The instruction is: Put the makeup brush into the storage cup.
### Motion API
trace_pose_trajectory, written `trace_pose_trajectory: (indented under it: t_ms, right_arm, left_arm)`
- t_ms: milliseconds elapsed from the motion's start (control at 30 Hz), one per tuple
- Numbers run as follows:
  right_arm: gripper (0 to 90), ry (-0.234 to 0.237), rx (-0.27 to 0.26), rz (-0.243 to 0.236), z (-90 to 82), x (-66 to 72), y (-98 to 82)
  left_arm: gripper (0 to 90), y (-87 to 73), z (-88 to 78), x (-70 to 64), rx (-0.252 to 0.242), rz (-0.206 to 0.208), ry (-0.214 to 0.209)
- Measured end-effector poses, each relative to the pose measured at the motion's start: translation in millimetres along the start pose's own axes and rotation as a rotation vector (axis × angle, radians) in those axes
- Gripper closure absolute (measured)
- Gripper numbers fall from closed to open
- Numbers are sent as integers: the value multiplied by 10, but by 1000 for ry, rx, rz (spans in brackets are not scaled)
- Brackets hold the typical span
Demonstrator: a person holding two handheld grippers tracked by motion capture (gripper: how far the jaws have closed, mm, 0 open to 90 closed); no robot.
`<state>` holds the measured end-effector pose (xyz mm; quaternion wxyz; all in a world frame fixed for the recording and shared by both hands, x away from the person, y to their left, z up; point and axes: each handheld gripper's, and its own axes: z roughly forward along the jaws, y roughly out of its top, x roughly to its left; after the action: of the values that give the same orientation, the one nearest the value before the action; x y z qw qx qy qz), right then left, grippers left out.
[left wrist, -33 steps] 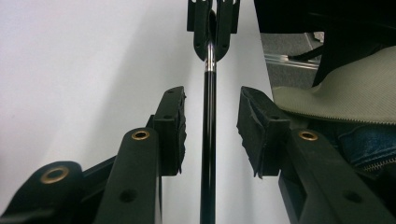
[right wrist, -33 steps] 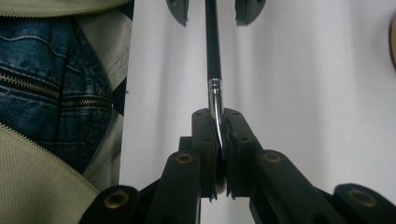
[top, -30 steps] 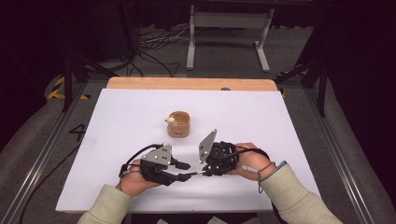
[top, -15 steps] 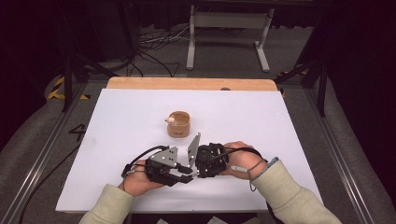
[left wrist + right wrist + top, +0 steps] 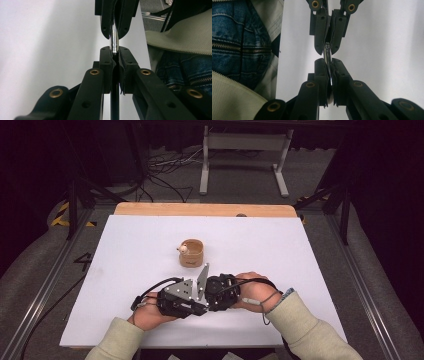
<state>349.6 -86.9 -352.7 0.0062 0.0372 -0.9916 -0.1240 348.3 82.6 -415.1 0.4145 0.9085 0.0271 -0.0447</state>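
Both the left gripper (image 5: pixel 114 58) and right gripper (image 5: pixel 328 63) clamp 1 shiny metal rod (image 5: pixel 114 37) between their fingers, low over the counter (image 5: pixel 300 250), handover apparently midway, release still pending.

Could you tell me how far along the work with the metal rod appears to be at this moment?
Done: both grippers, left and right, are shut on the shiny metal rod, tip to tip. In hand: the rod is held between them above the white table. Left: the wooden cup stands apart, untouched.
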Motion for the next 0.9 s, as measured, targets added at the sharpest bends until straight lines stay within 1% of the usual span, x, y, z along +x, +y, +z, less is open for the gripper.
trace_pose_trajectory:
  t_ms: [67,200,533,767,800,833,867,900]
  right_arm:
    - [843,6,-8,18,-6,0,-10]
    - [843,7,-16,10,16,-7,-11]
    - [843,13,-23,11,12,-28,-13]
    - [835,14,-26,3,20,-32,-16]
    - [823,12,-27,13,13,-22,-20]
    - [726,15,-57,-2,-6,-33,-31]
    - [661,17,-92,-2,-27,-41,-39]
    - [618,14,-111,5,-51,-35,-48]
  left_arm:
    - [828,-6,3,3,-4,-6,-1]
    - [829,-2,21,1,13,1,-1]
    - [832,-2,27,2,21,-4,12]
    - [837,5,21,-6,29,9,21]
    - [837,9,24,-13,31,9,30]
    - [837,8,23,-13,38,15,33]
    - [837,7,23,-16,33,11,34]
    - [837,4,14,-13,28,13,34]
